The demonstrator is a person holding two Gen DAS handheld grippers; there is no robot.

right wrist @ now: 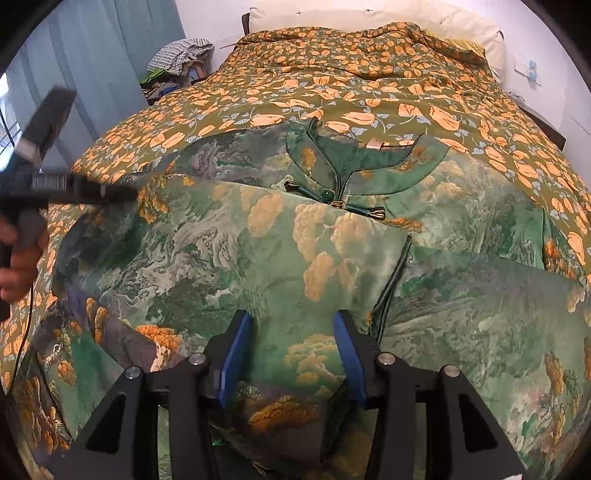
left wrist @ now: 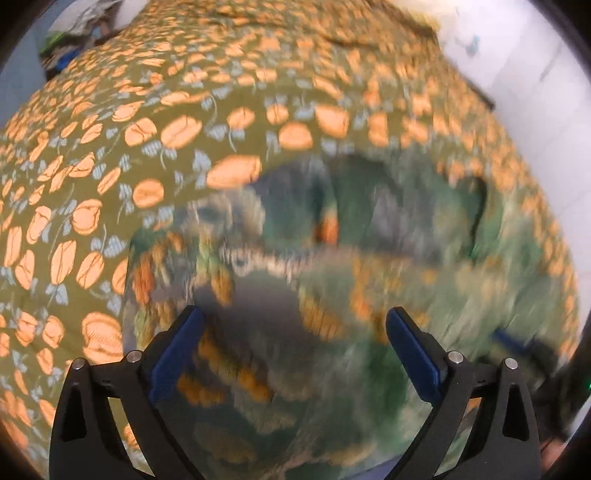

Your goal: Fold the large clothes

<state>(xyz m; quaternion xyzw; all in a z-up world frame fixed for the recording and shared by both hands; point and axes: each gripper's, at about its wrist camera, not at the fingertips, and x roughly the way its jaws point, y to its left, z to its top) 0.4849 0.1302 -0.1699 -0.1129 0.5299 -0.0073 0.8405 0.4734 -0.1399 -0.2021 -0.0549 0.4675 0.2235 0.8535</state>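
Note:
A large green landscape-print robe (right wrist: 295, 251) lies spread on the bed, collar (right wrist: 369, 162) toward the headboard, with a knot clasp (right wrist: 328, 195) below it. A sleeve or side panel is folded across its front. My right gripper (right wrist: 293, 325) is open, low over the robe's lower middle, empty. My left gripper (left wrist: 295, 325) is open above the robe's left part (left wrist: 332, 258); this view is motion-blurred. The left gripper also shows in the right wrist view (right wrist: 110, 194) at the robe's left edge, held by a hand (right wrist: 18, 258).
The olive bedspread with orange flowers (right wrist: 332, 85) covers the bed. A white pillow (right wrist: 369, 18) lies at the head. A pile of clothes (right wrist: 177, 59) sits by the blue curtain (right wrist: 92, 55) at left. A white wall (left wrist: 535, 92) is at right.

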